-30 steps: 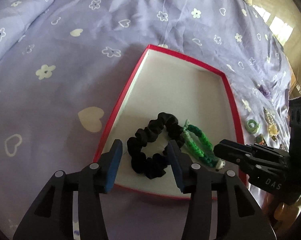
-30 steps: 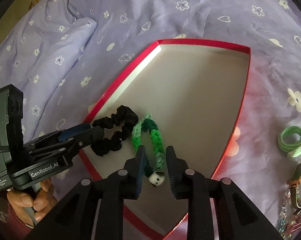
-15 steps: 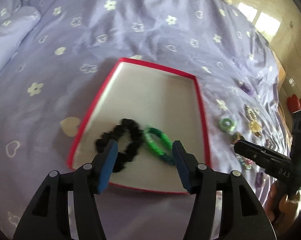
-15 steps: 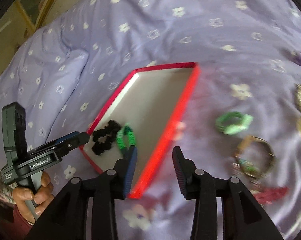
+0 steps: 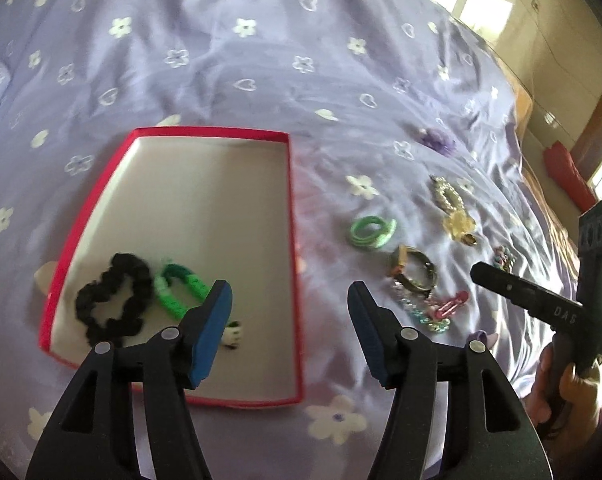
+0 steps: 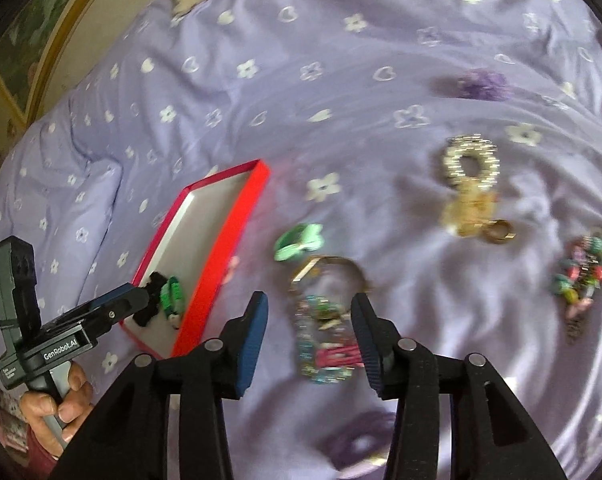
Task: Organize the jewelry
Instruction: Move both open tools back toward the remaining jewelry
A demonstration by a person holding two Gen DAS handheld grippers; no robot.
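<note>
Both the left gripper and the right gripper were empty, jaws opening. The black scrunchie and green braid lay at 7 o'clock in the red box.

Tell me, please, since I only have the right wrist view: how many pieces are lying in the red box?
Observer: Two: a black scrunchie and a green braided band, side by side at the near end of the red box.
Operator: Thank you. Is the left gripper carrying anything?
Observer: No; the left gripper has its jaws opening, with nothing between them.
Operator: Does the band lie wholly inside the box?
Observer: Yes, its white charm included, partly behind that gripper's finger.
</note>
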